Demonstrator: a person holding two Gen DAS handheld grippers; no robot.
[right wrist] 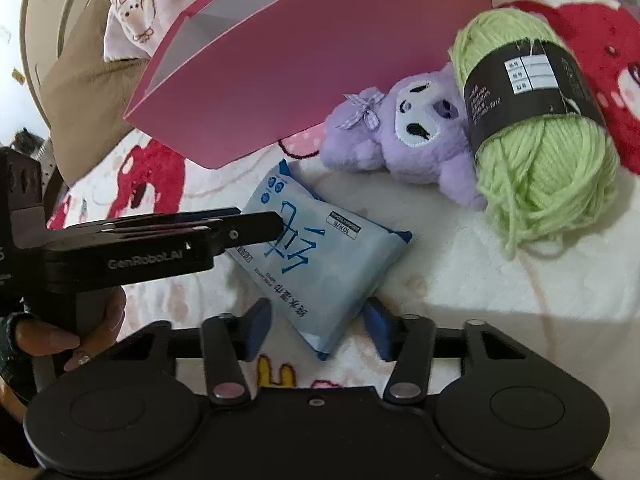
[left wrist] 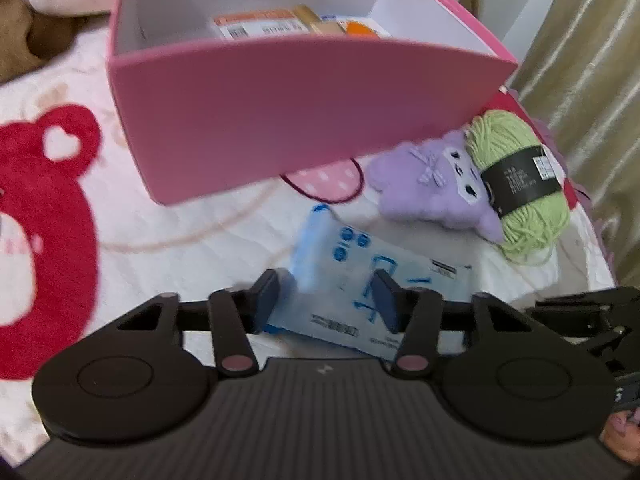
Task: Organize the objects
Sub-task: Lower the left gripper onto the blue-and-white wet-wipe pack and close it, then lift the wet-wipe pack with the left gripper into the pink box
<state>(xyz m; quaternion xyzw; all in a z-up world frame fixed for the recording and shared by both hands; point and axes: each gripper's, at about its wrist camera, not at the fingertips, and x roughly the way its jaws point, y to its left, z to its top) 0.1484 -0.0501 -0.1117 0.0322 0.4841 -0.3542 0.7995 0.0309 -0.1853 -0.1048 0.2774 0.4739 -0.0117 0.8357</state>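
Note:
A pale blue wipes packet [left wrist: 340, 280] [right wrist: 320, 264] lies flat on the white bedcover, in front of a pink box [left wrist: 304, 112] [right wrist: 304, 52]. My left gripper [left wrist: 326, 300] is open over the packet's far end. Its left pad sits at the packet's edge and its right finger overlaps the top face. Seen from the side in the right wrist view, the left gripper [right wrist: 276, 220] reaches in from the left. My right gripper [right wrist: 318, 328] is open and straddles the packet's near corner, pads close beside both edges with no squeeze showing.
A purple plush toy [left wrist: 432, 184] [right wrist: 420, 128] and a ball of green yarn [left wrist: 520, 184] [right wrist: 548, 152] lie right of the packet. The box holds several small cartons [left wrist: 260, 26]. A red bear print [left wrist: 48, 220] marks the cover. A curtain [left wrist: 580, 60] hangs at the right.

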